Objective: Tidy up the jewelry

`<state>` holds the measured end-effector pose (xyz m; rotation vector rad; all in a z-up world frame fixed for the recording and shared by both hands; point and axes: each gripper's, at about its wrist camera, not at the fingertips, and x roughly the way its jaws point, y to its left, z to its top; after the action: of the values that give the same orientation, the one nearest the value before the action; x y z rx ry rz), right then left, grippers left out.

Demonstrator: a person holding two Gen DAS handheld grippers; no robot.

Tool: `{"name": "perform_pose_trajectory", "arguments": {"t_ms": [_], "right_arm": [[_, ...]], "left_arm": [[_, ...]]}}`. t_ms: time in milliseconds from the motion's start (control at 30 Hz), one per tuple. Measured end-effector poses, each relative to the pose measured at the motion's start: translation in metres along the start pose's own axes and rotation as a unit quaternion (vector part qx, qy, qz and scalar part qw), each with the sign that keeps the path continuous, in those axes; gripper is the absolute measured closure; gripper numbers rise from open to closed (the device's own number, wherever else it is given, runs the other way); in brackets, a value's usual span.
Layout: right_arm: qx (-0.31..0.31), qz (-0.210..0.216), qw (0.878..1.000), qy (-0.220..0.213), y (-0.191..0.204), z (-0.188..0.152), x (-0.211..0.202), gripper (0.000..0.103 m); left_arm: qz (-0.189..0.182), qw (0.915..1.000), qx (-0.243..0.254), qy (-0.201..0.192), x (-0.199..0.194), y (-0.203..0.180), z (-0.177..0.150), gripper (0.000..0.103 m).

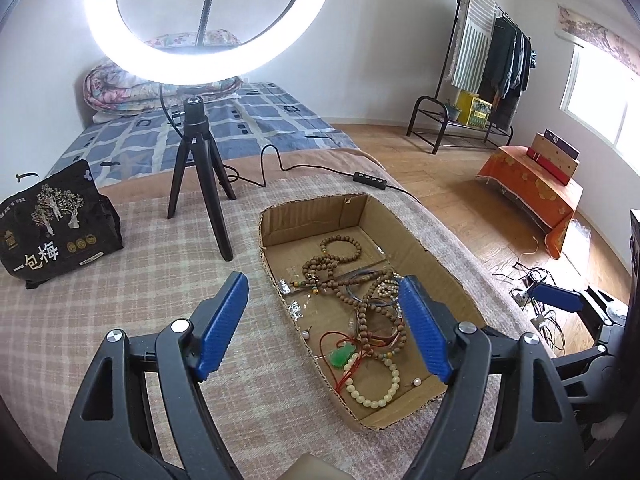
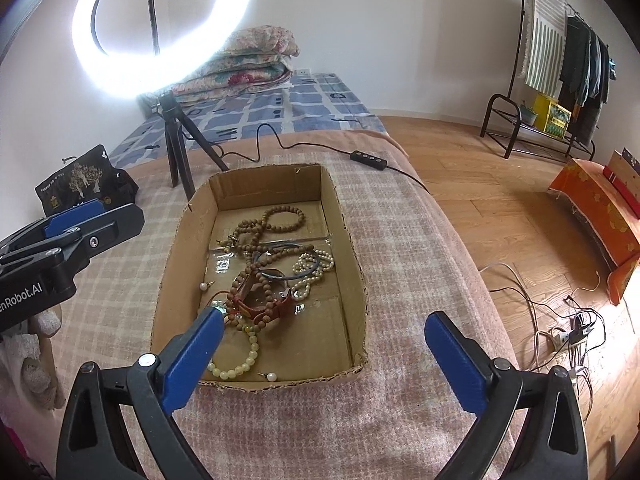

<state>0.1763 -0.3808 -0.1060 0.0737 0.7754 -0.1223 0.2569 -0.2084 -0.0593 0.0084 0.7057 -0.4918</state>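
A shallow cardboard box (image 1: 440, 280) (image 2: 176, 248) lies on a checked blanket and holds a tangle of jewelry. Inside are brown wooden bead strands (image 1: 340, 276) (image 2: 256, 236), a cream bead bracelet (image 1: 380, 384) (image 2: 244, 360), a green pendant on red cord (image 1: 343, 354), white pearl strands (image 2: 314, 266) and loose pearl earrings (image 2: 272, 376). My left gripper (image 1: 322, 312) hangs open above the box's near left part, nothing between its fingers. My right gripper (image 2: 324, 324) stands wide open over the box's near right corner, empty. The left gripper (image 2: 76, 216) also shows from the side.
A ring light on a black tripod (image 1: 196, 156) (image 2: 176, 140) stands behind the box, its cable and switch (image 1: 370, 180) trailing right. A black printed bag (image 1: 56, 224) sits far left. The blanket edge drops to a wooden floor with cables (image 2: 560, 332) on the right.
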Motion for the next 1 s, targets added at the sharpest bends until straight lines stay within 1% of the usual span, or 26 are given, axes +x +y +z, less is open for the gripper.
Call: {"name": "perform_pose_trajectory", "arguments": {"t_ms": [200,367,567,600,700,833,1000], "right_arm": [[-0.001,-0.01,1.0,-0.018,0.001,0.003,-0.014,0.001],[0.002,-0.012,0.999,-0.037,0.003,0.006,-0.03,0.001],[-0.013,-0.02,0.998,-0.053,0.015,0.007,-0.049,0.001],[-0.015,-0.021,0.998,-0.054,0.016,0.007,-0.052,0.001],[-0.021,-0.019,0.998,-0.056,0.022,0.005,-0.059,0.001],[-0.028,-0.02,0.998,-0.061,0.03,0.0,-0.068,0.001],[-0.03,-0.018,0.997,-0.071,0.035,-0.007,-0.083,0.0]], "left_arm": [[0.01,0.9999,0.004,-0.008,-0.015,0.003,-0.001,0.023],[0.021,0.9995,0.009,-0.024,-0.036,0.003,-0.003,0.023],[0.03,0.9987,0.015,-0.039,-0.064,0.007,-0.005,0.023],[0.031,0.9986,0.014,-0.041,-0.068,0.009,-0.006,0.022],[0.033,0.9985,0.009,-0.044,-0.081,0.014,-0.008,0.017],[0.036,0.9979,0.006,-0.054,-0.098,0.018,-0.011,0.016],[0.035,0.9981,0.004,-0.05,-0.117,0.022,-0.02,0.016]]}}
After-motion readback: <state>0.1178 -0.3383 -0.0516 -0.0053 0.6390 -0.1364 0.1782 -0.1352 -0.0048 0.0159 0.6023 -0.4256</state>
